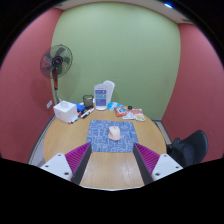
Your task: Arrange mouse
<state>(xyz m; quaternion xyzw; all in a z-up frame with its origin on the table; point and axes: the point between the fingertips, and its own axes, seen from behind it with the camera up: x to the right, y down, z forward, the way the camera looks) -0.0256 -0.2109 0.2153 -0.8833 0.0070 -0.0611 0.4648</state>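
A small pale mouse [114,132] lies on a blue patterned mouse mat [112,137] on the wooden table [110,168]. My gripper [111,160] is held above the table's near part, short of the mat. Its two fingers with magenta pads [74,156] stand wide apart, with only bare table between them. The mouse is beyond the fingertips, roughly centred between them. Nothing is held.
At the table's far end stand a white box [66,110], a blue-and-white bag [103,96] and several small items [128,111]. A standing fan [56,65] is at the far left. A black chair [189,148] stands at the right.
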